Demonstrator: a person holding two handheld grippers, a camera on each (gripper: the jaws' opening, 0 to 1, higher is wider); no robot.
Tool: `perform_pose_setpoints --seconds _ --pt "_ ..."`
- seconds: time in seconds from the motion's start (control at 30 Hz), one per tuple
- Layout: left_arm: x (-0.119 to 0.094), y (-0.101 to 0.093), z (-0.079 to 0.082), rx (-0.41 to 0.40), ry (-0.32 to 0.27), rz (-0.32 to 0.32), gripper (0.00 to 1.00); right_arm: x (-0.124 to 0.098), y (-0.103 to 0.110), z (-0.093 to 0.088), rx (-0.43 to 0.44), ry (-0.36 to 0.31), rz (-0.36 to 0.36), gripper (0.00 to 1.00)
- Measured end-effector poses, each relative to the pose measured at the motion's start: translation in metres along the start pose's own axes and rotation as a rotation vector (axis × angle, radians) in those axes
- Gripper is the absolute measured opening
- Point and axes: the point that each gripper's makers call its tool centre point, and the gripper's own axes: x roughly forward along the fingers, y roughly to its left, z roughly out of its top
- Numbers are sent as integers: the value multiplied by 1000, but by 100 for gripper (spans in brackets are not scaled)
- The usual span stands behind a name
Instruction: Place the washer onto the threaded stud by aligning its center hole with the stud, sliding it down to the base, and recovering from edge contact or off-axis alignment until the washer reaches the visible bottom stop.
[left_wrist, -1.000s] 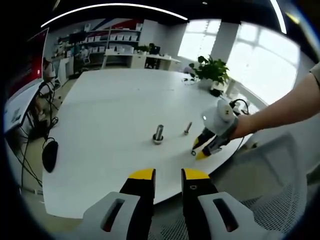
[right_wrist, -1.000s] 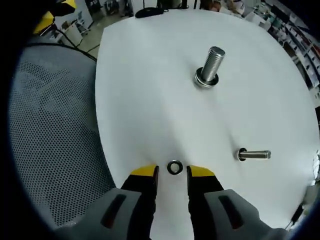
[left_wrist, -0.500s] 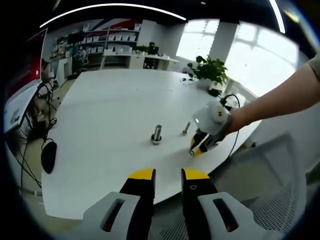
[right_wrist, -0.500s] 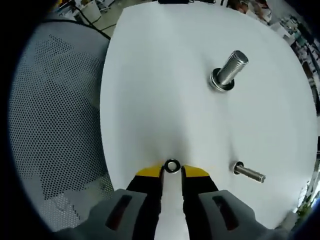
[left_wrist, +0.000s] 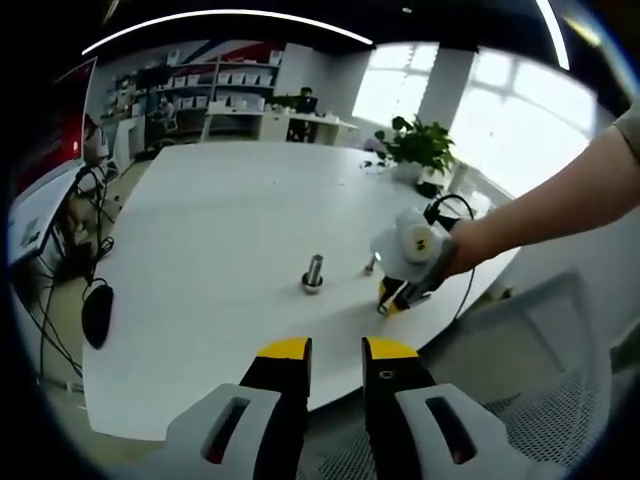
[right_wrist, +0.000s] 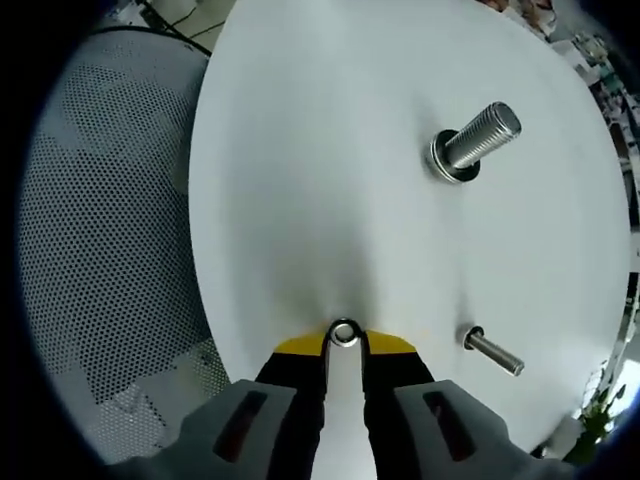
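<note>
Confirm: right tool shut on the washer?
Shut on it. In the right gripper view the washer sits pinched between the right tool's yellow tips, above the white table.

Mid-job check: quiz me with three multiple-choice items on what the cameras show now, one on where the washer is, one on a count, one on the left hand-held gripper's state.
1. Where is the washer?
A. Between the tips of the right hand-held gripper
B. On the large stud
C. Beside the computer mouse

2. How many threaded parts stand on the white table?
A. One
B. Two
C. Four

3. What is the left hand-held gripper doing?
A. Pinching the small bolt
B. Open, holding nothing
C. Shut on the washer

Answers:
1. A: in the right gripper view the ring sits pinched between the yellow tips.
2. B: the large stud and the small bolt are both in that view.
3. B: in the left gripper view there is a gap between its jaws and nothing is in it.
</note>
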Motion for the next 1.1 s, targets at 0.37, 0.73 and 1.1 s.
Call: perform_pose_setpoints --seconds 0.37,0.73,1.1 --pt "-1 0 3 -3 -18 2 17 -1 -4 -3 82 -24 -106 3" --pt "-1 2 3 -13 -21 11 17 -1 -6 1 232 -70 -7 3" --pt "0 2 0 -7 1 14 17 0 -7 3 219 -102 -13 4"
